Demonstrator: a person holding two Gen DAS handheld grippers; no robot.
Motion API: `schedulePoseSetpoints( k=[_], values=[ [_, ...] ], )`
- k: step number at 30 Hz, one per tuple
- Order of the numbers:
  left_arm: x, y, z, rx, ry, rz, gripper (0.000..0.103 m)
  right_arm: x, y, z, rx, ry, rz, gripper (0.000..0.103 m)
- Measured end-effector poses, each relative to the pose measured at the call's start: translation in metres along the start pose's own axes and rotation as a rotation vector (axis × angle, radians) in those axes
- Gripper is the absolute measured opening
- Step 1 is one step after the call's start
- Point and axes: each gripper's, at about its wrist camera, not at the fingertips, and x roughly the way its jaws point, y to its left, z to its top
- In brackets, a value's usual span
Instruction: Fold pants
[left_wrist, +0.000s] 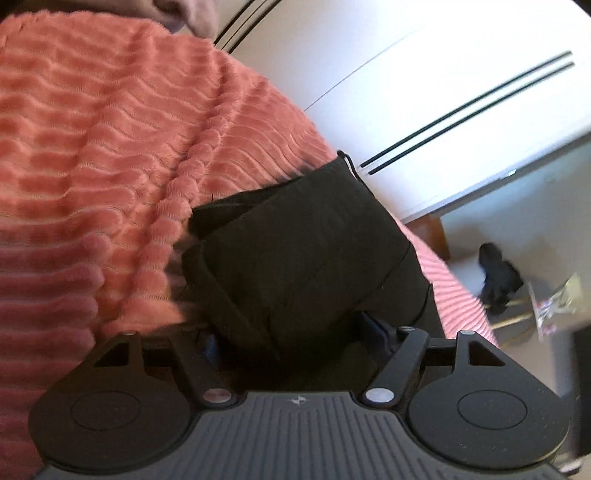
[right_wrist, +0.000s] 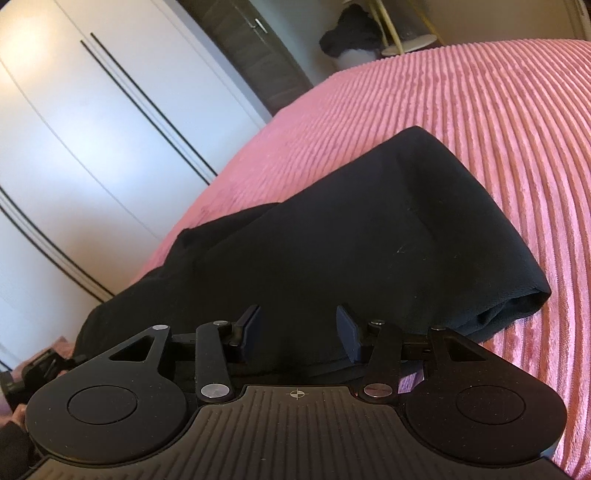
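Observation:
Black pants (right_wrist: 369, 236) lie folded in layers on a pink ribbed bedspread (right_wrist: 498, 110). In the right wrist view my right gripper (right_wrist: 300, 338) is open, its two blue-padded fingers apart just above the near edge of the pants, holding nothing. In the left wrist view the pants (left_wrist: 306, 254) bulge up between the jaws of my left gripper (left_wrist: 295, 332); cloth covers the fingertips, with only a blue pad edge (left_wrist: 376, 326) showing. The left jaws stand wide with cloth between them. The left gripper's body (right_wrist: 26, 373) shows at the far left of the right wrist view.
The bedspread (left_wrist: 110, 147) fills the left of the left wrist view. White wardrobe doors (right_wrist: 74, 129) with black lines stand beside the bed. A dark garment (left_wrist: 498, 277) lies on the floor by a stand. A dark wooden door (right_wrist: 255, 48) is behind.

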Motion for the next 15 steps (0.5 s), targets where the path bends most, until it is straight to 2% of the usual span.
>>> schedulePoseSetpoints(
  k=[2,4,6,8,9,10,13,15],
  values=[
    [-0.004,-0.001,0.002,0.010,-0.002,0.002,0.062,0.002,0.000,0.001,-0.002,0.000,-0.002,0.051],
    [-0.016,-0.001,0.002,0.049,-0.018,-0.011,0.041,0.003,-0.001,0.001,-0.004,0.002,-0.006,0.051],
    [-0.032,-0.005,0.003,0.101,-0.047,-0.063,0.028,0.004,0.000,0.001,-0.008,0.002,-0.009,0.051],
    [-0.042,-0.011,0.003,0.173,-0.083,-0.119,0.028,0.006,-0.001,0.002,-0.017,0.005,-0.010,0.051],
    [-0.042,-0.013,0.002,0.193,-0.090,-0.120,0.029,0.006,-0.001,0.002,-0.018,0.005,-0.012,0.052],
    [-0.038,-0.013,0.003,0.197,-0.085,-0.107,0.034,0.006,-0.001,0.002,-0.019,0.005,-0.011,0.052],
    [-0.015,-0.003,0.004,0.133,-0.038,-0.053,0.052,0.007,-0.002,0.002,-0.021,0.007,-0.018,0.051],
    [-0.009,0.004,0.006,0.064,-0.032,-0.064,0.051,0.007,-0.001,0.002,-0.023,0.007,-0.021,0.051]
  ],
)
